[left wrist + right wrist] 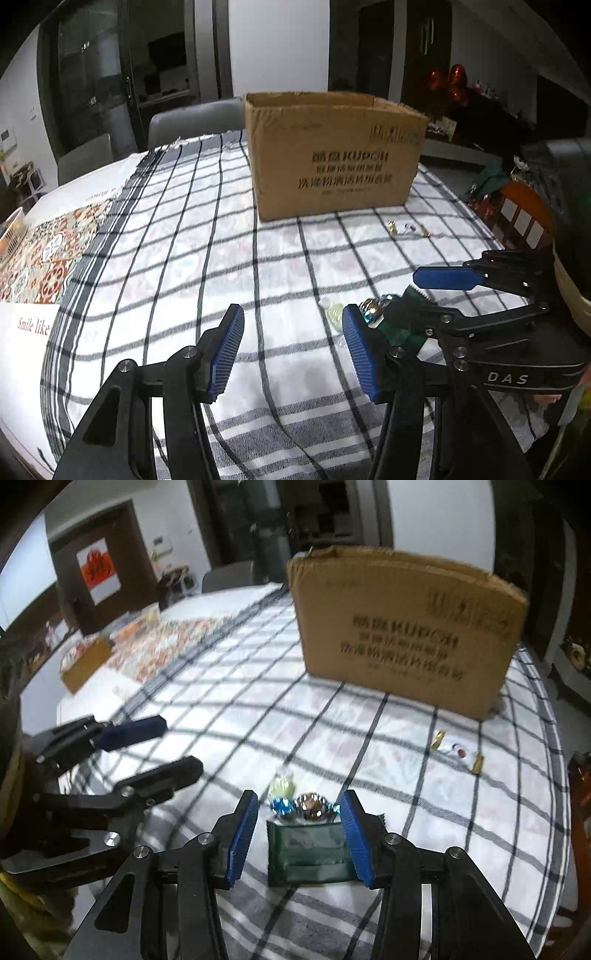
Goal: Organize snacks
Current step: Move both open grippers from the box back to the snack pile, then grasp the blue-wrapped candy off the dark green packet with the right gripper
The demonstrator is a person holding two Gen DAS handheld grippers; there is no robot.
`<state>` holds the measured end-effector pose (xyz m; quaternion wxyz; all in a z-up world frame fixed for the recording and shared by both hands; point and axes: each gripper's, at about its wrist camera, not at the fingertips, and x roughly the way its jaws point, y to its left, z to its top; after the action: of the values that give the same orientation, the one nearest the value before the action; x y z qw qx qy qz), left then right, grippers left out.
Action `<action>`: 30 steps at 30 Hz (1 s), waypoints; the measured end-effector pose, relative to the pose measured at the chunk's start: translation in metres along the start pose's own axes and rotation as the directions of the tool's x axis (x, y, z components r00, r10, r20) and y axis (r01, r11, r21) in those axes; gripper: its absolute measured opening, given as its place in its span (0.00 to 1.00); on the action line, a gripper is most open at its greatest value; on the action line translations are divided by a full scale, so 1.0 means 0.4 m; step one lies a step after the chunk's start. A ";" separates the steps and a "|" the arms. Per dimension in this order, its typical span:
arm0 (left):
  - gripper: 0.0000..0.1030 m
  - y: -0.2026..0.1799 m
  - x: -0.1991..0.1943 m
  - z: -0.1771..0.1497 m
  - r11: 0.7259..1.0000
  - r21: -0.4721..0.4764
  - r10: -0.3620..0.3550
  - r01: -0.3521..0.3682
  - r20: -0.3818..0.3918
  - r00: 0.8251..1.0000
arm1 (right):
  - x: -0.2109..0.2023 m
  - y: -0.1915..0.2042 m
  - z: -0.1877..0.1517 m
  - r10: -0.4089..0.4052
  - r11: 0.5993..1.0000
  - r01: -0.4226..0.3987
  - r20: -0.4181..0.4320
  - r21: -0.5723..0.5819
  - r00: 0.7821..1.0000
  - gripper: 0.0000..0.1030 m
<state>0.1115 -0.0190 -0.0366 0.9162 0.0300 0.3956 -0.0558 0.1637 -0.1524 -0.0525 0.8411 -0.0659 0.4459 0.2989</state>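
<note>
right gripper (pixel 297 832) sits fingers apart around the green packet (pixel 308 849), left gripper (pixel 291 354) gaping over bare cloth, probably because the cardboard box (pixel 402 627) is where snacks go.

- "KUPOH", amid blurred Chinese lines, is printed on the cardboard box (pixel 334 158).
- "DAS" stands in pale letters on the right gripper (pixel 388 295), on its black frame.
- "Smile like" runs in red across a white card (pixel 26 332).
</note>
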 end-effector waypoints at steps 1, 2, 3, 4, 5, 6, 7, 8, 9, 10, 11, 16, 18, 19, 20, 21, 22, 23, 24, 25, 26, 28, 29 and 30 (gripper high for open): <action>0.53 -0.001 0.005 -0.003 1.000 0.001 0.006 -0.006 -0.006 1.000 | 0.010 0.000 0.000 -0.009 1.000 0.009 -0.014 -0.014 1.000 0.46; 0.53 -0.001 0.009 -0.004 1.000 0.002 0.012 -0.012 -0.009 1.000 | 0.020 0.000 -0.001 -0.014 1.000 0.013 -0.026 -0.028 1.000 0.46; 0.53 -0.001 0.012 -0.006 1.000 0.003 0.017 -0.017 -0.012 1.000 | 0.029 0.000 0.000 -0.014 0.999 0.012 -0.039 -0.043 0.999 0.46; 0.53 -0.001 0.018 -0.008 1.000 0.004 0.021 -0.021 -0.017 1.000 | 0.035 -0.001 0.001 -0.017 0.998 0.014 -0.050 -0.056 0.999 0.46; 0.53 -0.001 0.024 -0.008 1.000 0.000 0.021 -0.021 -0.024 0.999 | 0.045 -0.001 0.001 -0.025 0.997 0.020 -0.061 -0.075 0.998 0.46; 0.53 0.001 0.029 -0.007 1.000 -0.004 0.018 -0.018 -0.028 0.999 | 0.050 -0.003 0.002 -0.027 0.996 0.021 -0.069 -0.085 0.997 0.46; 0.53 0.002 0.036 -0.006 1.000 -0.010 0.014 -0.014 -0.035 0.999 | 0.056 -0.003 0.003 -0.031 0.995 0.023 -0.079 -0.098 0.996 0.46; 0.53 0.002 0.041 -0.006 1.000 -0.014 0.011 -0.012 -0.039 0.999 | 0.064 -0.004 0.005 -0.030 0.994 0.020 -0.088 -0.111 0.996 0.46; 0.53 0.004 0.047 -0.006 1.000 -0.017 0.009 -0.010 -0.045 0.999 | 0.070 -0.004 0.006 -0.030 0.993 0.019 -0.094 -0.121 0.995 0.46; 0.53 0.005 0.052 -0.007 1.000 -0.020 0.006 -0.007 -0.052 0.999 | 0.076 -0.004 0.008 -0.034 0.991 0.021 -0.099 -0.131 0.995 0.45; 0.53 0.007 0.057 -0.008 1.000 -0.026 0.002 -0.004 -0.057 0.998 | 0.084 -0.002 0.009 -0.036 0.989 0.021 -0.103 -0.146 0.994 0.45; 0.53 0.014 0.066 -0.010 0.999 -0.033 0.002 -0.004 -0.070 0.998 | 0.106 0.007 0.011 -0.031 0.981 0.008 -0.115 -0.193 0.993 0.45; 0.53 0.016 0.067 -0.011 0.999 -0.035 0.005 -0.007 -0.071 0.997 | 0.112 0.007 0.011 -0.028 0.981 0.005 -0.114 -0.196 0.993 0.44; 0.53 0.017 0.068 -0.011 0.999 -0.035 0.005 -0.008 -0.072 0.997 | 0.111 0.007 0.011 -0.026 0.981 0.003 -0.114 -0.195 0.993 0.42; 0.53 0.018 0.069 -0.011 0.999 -0.036 0.006 -0.009 -0.073 0.997 | 0.115 0.008 0.010 -0.026 0.980 0.003 -0.113 -0.197 0.993 0.42; 0.53 0.018 0.070 -0.011 0.999 -0.036 0.006 -0.009 -0.075 0.997 | 0.114 0.009 0.010 -0.028 0.980 0.006 -0.110 -0.198 0.993 0.42; 0.53 0.018 0.071 -0.012 0.999 -0.035 0.006 -0.008 -0.076 0.997 | 0.117 0.009 0.009 -0.030 0.980 0.008 -0.107 -0.201 0.994 0.40; 0.53 0.017 0.072 -0.013 0.999 -0.035 0.005 -0.007 -0.078 0.997 | 0.118 0.010 0.008 -0.031 0.979 0.009 -0.104 -0.202 0.994 0.40; 0.53 0.016 0.073 -0.012 0.999 -0.034 0.003 -0.006 -0.079 0.997 | 0.116 0.010 0.008 -0.030 0.979 0.008 -0.105 -0.202 0.994 0.40; 0.53 0.015 0.074 -0.013 0.999 -0.033 0.002 -0.004 -0.081 0.997 | 0.117 0.011 0.007 -0.030 0.979 0.009 -0.102 -0.204 0.994 0.39; 0.53 0.014 0.075 -0.014 0.999 -0.033 0.002 -0.004 -0.082 0.997 | 0.118 0.010 0.007 -0.032 0.979 0.011 -0.098 -0.203 0.995 0.38; 0.53 0.013 0.077 -0.013 0.999 -0.033 0.001 -0.004 -0.086 0.996 | 0.118 0.009 0.005 -0.030 0.979 0.011 -0.091 -0.203 0.995 0.36; 0.53 0.012 0.077 -0.014 1.000 -0.030 0.004 -0.007 -0.086 0.996 | 0.120 0.008 0.005 -0.034 0.978 0.016 -0.086 -0.206 0.996 0.34; 0.53 0.012 0.077 -0.013 1.000 -0.030 0.004 -0.007 -0.085 0.996 | 0.116 0.006 0.003 -0.033 0.978 0.015 -0.083 -0.206 0.996 0.33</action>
<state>0.1293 -0.0160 -0.0626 0.8990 0.0194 0.4350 -0.0460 0.1829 -0.1292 -0.0880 0.8133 -0.1708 0.4477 0.3300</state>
